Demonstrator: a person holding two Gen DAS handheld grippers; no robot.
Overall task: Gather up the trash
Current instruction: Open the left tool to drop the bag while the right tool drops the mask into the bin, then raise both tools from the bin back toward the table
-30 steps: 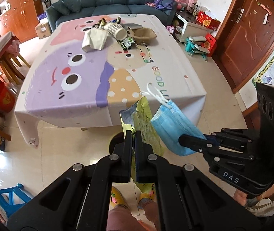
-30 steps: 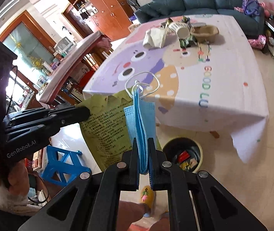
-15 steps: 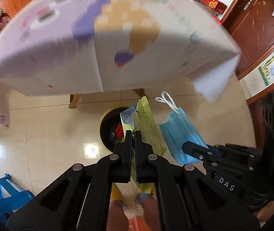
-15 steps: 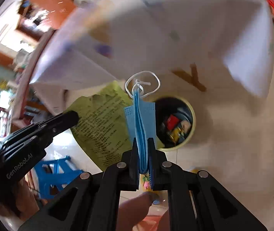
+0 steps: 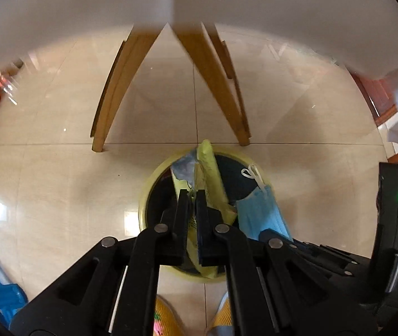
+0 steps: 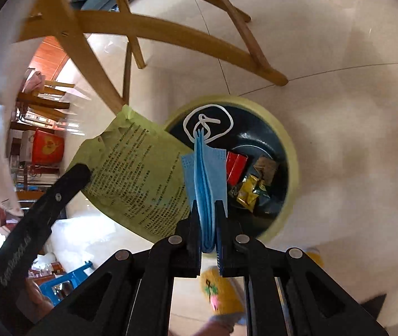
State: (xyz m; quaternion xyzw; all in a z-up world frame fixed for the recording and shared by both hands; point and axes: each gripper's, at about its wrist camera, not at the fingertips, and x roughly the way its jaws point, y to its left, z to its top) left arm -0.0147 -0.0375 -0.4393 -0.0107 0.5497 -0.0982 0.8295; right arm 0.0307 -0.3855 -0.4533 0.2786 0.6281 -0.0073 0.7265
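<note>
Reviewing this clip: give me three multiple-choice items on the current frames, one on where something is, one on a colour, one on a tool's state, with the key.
1. Where is the trash bin?
A. on the floor by the wooden table legs
B. on a sofa
C. on top of the table

2. What colour is the face mask?
A. black
B. pink
C. blue

3. What state is the left tool in?
A. open and empty
B. shut on the yellow-green wrapper
C. out of view

Key: A, the bin stands on tiles beside the legs; C, the mask in the right tool is blue with white loops; B, the wrapper is pinched between its fingers.
</note>
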